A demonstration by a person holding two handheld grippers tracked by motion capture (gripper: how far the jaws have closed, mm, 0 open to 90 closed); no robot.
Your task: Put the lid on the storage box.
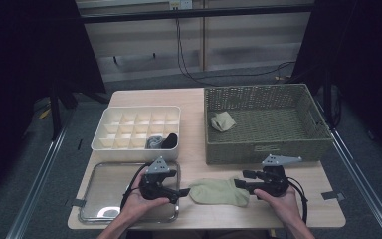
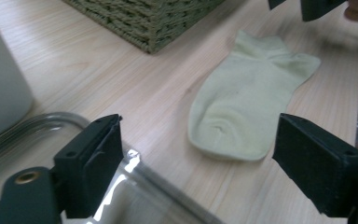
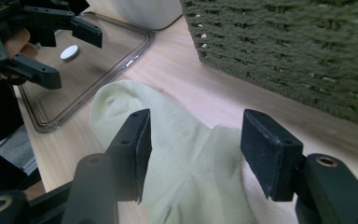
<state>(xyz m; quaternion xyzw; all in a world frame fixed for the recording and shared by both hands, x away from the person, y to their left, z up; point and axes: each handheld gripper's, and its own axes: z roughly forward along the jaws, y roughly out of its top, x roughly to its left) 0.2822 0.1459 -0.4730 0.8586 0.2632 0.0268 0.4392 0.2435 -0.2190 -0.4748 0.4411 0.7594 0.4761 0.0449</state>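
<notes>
A pale green sock [image 1: 218, 191] lies flat on the wooden table near its front edge, between my two grippers. My left gripper [image 1: 183, 192] is open just left of the sock's toe [image 2: 223, 135], over the edge of a clear tray. My right gripper [image 1: 240, 179] is open at the sock's cuff end, and the sock [image 3: 186, 158] lies beneath and between its jaws. A second green sock [image 1: 222, 121] lies crumpled inside the woven basket [image 1: 273, 147]. Dark socks [image 1: 162, 142] sit in one cell of the white divided box [image 1: 110, 145].
The clear tray [image 1: 104, 199] lies at the front left with a small white disc [image 3: 69, 52] on it. The white box stands behind the tray, and the basket takes up the back right. Bare table lies between box and basket.
</notes>
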